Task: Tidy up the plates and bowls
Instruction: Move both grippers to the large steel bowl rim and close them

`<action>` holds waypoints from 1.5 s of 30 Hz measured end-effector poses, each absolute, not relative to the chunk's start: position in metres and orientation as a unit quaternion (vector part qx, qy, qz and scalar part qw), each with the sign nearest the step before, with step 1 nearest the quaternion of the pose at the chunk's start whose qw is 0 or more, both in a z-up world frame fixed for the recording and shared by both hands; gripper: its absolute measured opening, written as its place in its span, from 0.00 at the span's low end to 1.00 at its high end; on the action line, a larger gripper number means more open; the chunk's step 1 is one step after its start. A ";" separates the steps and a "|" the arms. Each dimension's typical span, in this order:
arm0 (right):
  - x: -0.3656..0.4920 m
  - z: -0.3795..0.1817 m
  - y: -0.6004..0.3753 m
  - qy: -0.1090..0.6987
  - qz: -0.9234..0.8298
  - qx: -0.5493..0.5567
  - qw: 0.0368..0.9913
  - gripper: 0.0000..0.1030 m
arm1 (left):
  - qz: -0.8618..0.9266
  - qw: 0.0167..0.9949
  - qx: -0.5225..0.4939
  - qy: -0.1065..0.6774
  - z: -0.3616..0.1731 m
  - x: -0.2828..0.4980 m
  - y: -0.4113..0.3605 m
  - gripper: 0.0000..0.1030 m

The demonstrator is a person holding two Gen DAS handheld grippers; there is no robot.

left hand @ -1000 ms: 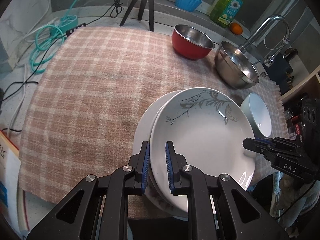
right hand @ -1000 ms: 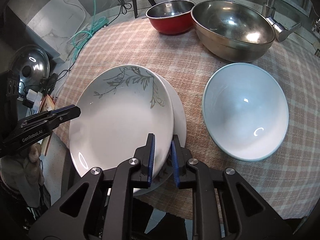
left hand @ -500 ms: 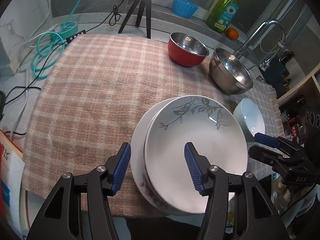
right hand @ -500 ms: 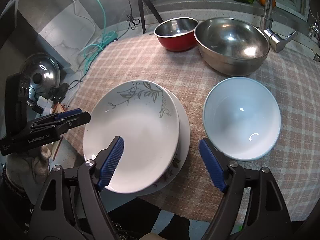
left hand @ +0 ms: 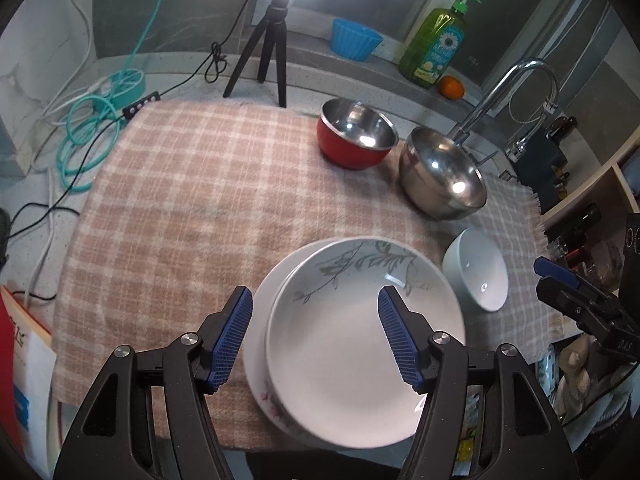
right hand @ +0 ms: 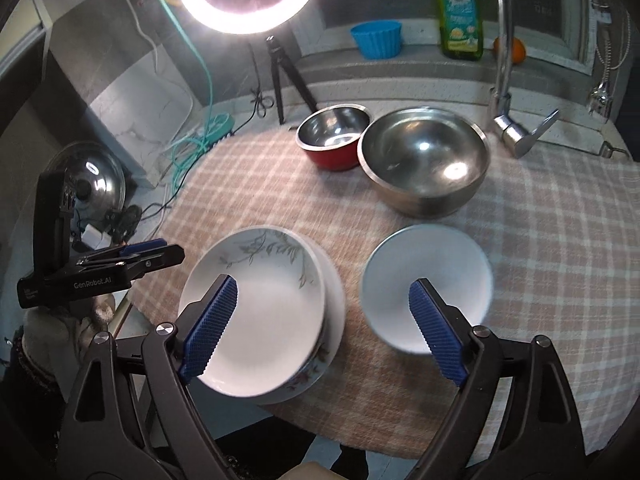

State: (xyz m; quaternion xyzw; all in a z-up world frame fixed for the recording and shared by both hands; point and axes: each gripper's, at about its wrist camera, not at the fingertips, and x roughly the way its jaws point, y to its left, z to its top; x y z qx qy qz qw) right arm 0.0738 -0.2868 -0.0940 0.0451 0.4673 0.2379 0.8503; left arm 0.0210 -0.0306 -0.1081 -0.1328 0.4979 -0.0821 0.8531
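Pink checked cloth (left hand: 180, 200) covers the counter beside the faucet (left hand: 516, 92). At its 6 o'clock edge the leaf-pattern plate (left hand: 360, 336) sits on a floral plate (left hand: 260, 364), stack overhanging slightly. Left gripper (left hand: 316, 336) and right gripper (right hand: 324, 328) hover above with jaws wide apart, holding nothing. I judge the plates done (bowls remain): next, the white bowl (right hand: 428, 276) at 3 o'clock needs a rim grip, then nesting toward the steel bowl (right hand: 424, 164) and red bowl (right hand: 332, 140).
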 end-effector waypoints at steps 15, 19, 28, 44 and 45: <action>0.155 -0.098 -0.374 0.459 0.167 0.147 0.860 0.88 | -0.136 0.857 -0.130 0.480 -0.091 0.082 -0.084 0.63; 0.174 -0.111 -0.389 0.470 0.159 0.171 0.851 0.88 | -0.154 0.848 -0.132 0.490 -0.095 0.103 -0.099 0.63; 0.208 -0.133 -0.403 0.482 0.152 0.188 0.842 0.84 | -0.169 0.834 -0.144 0.504 -0.114 0.148 -0.122 0.63; 0.248 -0.177 -0.399 0.530 0.170 0.218 0.802 0.53 | -0.171 0.811 -0.167 0.534 -0.146 0.185 -0.136 0.37; 0.249 -0.179 -0.397 0.532 0.173 0.218 0.800 0.50 | -0.172 0.810 -0.167 0.535 -0.147 0.186 -0.136 0.34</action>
